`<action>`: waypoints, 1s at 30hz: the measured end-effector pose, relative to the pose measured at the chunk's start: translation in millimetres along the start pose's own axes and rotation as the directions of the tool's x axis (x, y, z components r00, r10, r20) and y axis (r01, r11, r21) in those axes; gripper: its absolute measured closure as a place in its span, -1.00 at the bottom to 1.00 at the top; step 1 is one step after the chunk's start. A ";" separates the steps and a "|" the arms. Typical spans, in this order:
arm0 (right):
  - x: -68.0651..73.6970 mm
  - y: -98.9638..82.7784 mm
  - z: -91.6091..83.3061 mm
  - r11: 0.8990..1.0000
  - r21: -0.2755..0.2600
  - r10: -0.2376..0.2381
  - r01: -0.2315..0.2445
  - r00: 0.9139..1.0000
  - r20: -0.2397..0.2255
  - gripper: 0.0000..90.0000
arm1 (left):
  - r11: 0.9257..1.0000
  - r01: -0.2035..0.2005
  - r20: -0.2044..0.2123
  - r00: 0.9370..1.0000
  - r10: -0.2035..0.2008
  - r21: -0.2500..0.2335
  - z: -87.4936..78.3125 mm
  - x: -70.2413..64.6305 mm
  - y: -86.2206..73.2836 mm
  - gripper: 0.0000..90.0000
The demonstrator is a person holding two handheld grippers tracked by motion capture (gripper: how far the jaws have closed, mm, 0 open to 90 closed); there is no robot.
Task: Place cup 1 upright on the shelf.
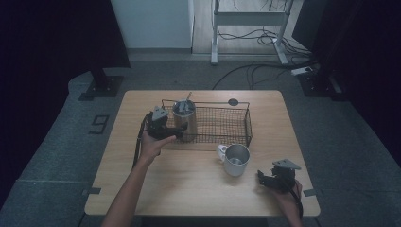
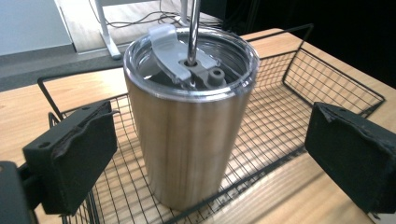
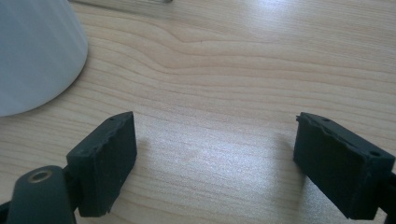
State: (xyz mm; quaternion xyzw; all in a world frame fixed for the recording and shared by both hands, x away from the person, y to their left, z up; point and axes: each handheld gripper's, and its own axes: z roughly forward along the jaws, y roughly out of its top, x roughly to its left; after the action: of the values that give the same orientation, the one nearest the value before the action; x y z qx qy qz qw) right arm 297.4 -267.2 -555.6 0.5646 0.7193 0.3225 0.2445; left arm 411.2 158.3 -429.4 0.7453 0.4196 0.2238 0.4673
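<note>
Because the steel tumbler [image 2: 189, 121] stands upright in the left end of the wire basket [image 1: 222, 125], I keep my left gripper [image 1: 163, 130] level with its wall, jaws spread to either side and not touching it. A straw [image 2: 193, 28] rises through its clear lid, so I judge a side grip safer than one from above. My right gripper [image 1: 274, 178] rests low over the bare table [image 1: 189, 184], jaws apart and empty, near the mug [image 1: 235, 159] that stands in front of the basket, likely waiting its turn.
</note>
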 end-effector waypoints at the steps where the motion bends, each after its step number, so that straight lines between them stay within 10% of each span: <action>1: 0.0 0.0 0.0 1.000 0.000 0.000 0.000 1.000 0.000 -0.71 | 1.000 0.000 0.003 1.000 0.000 -0.001 -2.9 -1.2 -1.5 -0.94; 30: -0.1 0.0 0.0 1.000 0.000 0.000 0.000 1.000 0.000 -0.71 | 0.997 0.014 0.038 0.999 -0.017 0.078 -42.5 -20.0 -90.8 -0.82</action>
State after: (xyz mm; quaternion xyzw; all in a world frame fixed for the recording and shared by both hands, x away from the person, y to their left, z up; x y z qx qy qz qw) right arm 297.4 -267.3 -555.6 0.5647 0.7193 0.3226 0.2444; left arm 331.6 182.4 -488.8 0.7637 0.4248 0.1892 0.4478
